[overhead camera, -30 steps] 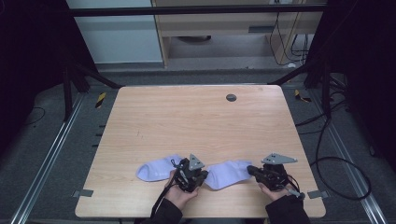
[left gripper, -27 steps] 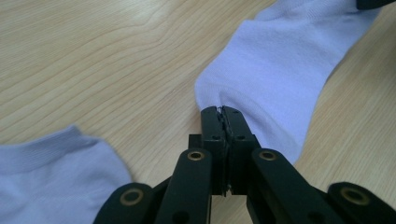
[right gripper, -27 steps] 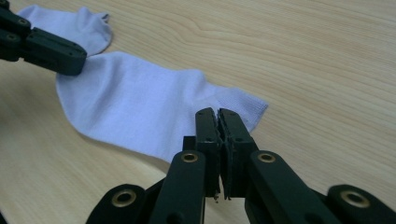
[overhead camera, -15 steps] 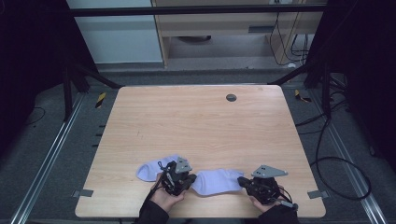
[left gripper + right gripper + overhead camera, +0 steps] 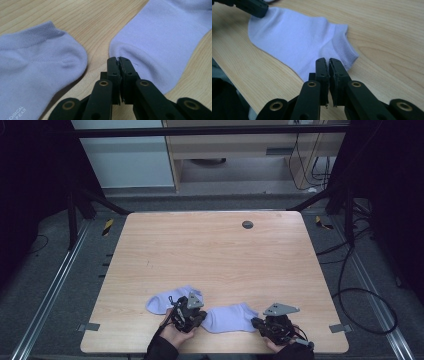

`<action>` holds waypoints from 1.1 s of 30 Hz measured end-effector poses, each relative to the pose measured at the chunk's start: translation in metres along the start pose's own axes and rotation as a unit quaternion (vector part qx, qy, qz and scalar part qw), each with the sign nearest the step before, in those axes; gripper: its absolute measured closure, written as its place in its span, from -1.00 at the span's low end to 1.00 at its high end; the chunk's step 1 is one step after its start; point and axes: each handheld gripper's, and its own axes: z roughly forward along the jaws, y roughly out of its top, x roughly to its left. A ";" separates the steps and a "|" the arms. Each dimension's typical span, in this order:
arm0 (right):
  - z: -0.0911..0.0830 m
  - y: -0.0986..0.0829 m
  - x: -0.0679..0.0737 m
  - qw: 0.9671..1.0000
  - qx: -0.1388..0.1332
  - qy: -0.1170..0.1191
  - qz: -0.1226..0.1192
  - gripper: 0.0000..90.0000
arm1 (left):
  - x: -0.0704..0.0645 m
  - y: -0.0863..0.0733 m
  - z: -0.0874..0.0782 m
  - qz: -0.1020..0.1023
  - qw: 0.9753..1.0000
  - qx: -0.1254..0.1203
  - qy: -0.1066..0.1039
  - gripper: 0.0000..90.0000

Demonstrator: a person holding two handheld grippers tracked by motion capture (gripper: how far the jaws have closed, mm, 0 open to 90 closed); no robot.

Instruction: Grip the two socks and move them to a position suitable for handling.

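Right ankle sock [image 5: 229,317] flat near table [image 5: 210,255] front edge. Left gripper [image 5: 118,60] pinches toe; right gripper [image 5: 328,62] pinches cuff. Lift both ends evenly — lay squarely over left ankle sock [image 5: 165,300].

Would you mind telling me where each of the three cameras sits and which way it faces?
High view: above the table's near edge, looking forward and down at the table; both hands enter from below.
Left gripper view: rides the left gripper, looking along its closed jaws at the right sock's toe.
Right gripper view: rides the right gripper, jaws closed at that sock's cuff.
Shared: the right sock.
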 end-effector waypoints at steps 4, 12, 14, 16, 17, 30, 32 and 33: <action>0.002 -0.002 0.000 1.000 0.010 -0.001 0.001 0.82 | 0.002 -0.001 -0.001 -0.002 1.000 -0.002 0.001 0.86; -0.006 0.000 -0.005 1.000 -0.012 -0.013 0.010 0.58 | 0.008 -0.001 -0.018 -0.005 0.999 -0.032 0.004 0.49; -0.009 0.001 -0.007 0.999 -0.027 -0.016 0.017 0.50 | 0.012 -0.002 -0.025 -0.008 0.999 -0.044 0.011 0.38; -0.012 0.003 -0.010 0.999 -0.041 -0.016 0.021 0.46 | 0.017 -0.003 -0.032 -0.014 0.998 -0.055 0.016 0.34; -0.013 0.005 -0.011 0.998 -0.049 -0.017 0.024 0.44 | 0.023 -0.006 -0.039 -0.023 0.997 -0.068 0.024 0.22; -0.005 0.029 -0.019 0.996 -0.080 -0.023 0.022 0.28 | 0.064 -0.029 -0.065 -0.065 0.991 -0.092 0.068 -0.05; -0.002 0.034 -0.019 0.996 -0.080 -0.022 0.023 0.27 | 0.070 -0.033 -0.069 -0.071 0.990 -0.094 0.078 -0.07; 0.001 0.039 -0.018 0.996 -0.083 -0.017 0.025 0.27 | 0.073 -0.035 -0.071 -0.075 0.989 -0.096 0.081 -0.09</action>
